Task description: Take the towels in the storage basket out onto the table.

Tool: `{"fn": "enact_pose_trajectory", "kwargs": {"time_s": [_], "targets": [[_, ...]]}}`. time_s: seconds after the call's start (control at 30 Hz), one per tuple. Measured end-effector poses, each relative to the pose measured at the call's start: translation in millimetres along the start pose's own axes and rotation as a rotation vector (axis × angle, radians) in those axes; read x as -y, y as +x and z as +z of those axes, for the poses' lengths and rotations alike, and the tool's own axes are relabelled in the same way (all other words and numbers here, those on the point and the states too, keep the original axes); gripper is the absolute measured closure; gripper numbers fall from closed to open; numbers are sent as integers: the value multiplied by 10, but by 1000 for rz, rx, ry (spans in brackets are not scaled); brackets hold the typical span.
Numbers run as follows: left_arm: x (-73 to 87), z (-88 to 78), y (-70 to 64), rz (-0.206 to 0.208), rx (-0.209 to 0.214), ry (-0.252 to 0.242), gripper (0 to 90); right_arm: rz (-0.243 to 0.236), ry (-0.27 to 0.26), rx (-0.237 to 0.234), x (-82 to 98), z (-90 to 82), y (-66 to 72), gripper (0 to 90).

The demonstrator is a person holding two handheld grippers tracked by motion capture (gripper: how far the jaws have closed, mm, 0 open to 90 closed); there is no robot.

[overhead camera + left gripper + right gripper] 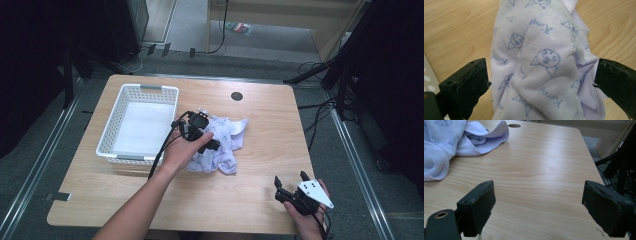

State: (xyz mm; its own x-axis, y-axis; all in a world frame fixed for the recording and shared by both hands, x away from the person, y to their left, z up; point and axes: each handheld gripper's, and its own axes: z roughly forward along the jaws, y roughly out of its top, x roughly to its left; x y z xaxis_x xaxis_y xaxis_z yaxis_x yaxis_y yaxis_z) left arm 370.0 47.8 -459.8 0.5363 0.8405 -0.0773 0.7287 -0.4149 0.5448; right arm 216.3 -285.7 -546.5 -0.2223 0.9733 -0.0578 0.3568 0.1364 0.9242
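A crumpled pale-lilac towel printed with blue cartoon faces (222,142) lies at the centre of the light wooden worktop (260,195), just right of a white perforated plastic basket (137,125). The left gripper (541,75) hovers over it, fingers apart. The right gripper (290,181), lower right, rests wide open.

white basket (120,159) | wooden table (265,165) | table's round hole (237,96)
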Motion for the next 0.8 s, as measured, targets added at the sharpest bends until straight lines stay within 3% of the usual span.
{"fn": "enact_pose_trajectory", "kwargs": {"time_s": [0.17,0.33,0.5,0.8], "targets": [[51,-113,53,-5,0,-31,0,-18,-61,32,19,-43,28,109],[114,-226,114,-15,-4,-49,0,19,-84,4,26,-58,-6,62],[168,-331,158,-19,-10,-62,0,11,-87,-22,28,-65,-5,54],[324,-584,249,-24,-19,-87,0,36,-90,-17,29,-68,-21,54]]}}
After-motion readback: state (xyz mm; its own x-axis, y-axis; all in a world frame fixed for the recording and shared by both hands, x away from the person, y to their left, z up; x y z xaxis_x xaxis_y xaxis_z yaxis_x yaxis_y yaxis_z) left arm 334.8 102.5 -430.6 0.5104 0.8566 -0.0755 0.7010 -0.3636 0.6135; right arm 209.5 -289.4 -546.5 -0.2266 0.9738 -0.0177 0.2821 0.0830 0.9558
